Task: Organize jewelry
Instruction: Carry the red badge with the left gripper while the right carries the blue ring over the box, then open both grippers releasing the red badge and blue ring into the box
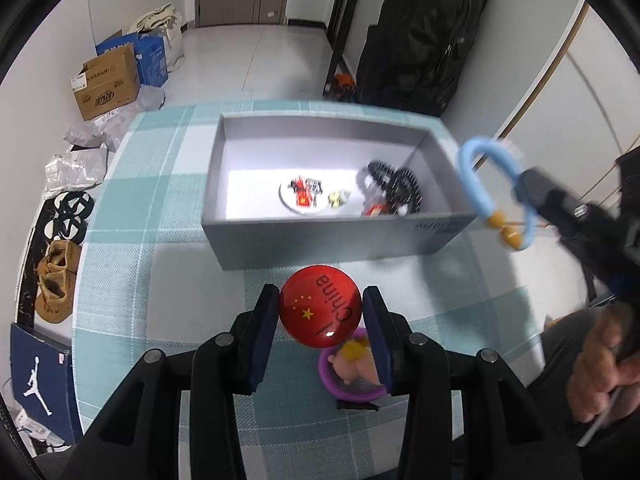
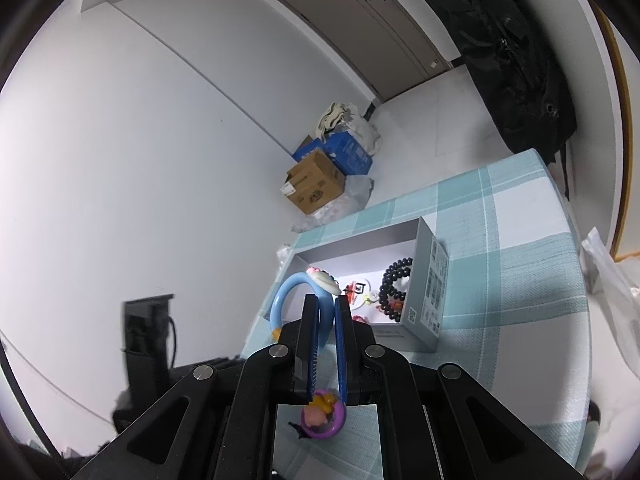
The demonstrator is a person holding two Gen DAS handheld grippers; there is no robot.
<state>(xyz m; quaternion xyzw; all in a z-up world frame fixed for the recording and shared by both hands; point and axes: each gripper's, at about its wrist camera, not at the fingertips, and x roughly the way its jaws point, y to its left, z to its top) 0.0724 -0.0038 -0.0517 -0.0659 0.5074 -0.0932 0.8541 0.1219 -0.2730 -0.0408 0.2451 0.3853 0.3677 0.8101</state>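
Just before the grey cardboard box (image 1: 320,236), a glossy round red badge (image 1: 320,312) is clamped flat-face-up by the left gripper (image 1: 321,312); beside the box, a blue looped bracelet (image 2: 298,304) is pinched upright by the shut right gripper (image 2: 325,320)

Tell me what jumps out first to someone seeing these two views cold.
The glossy red round badge stands out most, clamped in the left hand-held gripper above the teal checked tablecloth. Next is the light blue bracelet pinched in the right hand-held gripper, raised near the open grey box, where a black bead string already lies.
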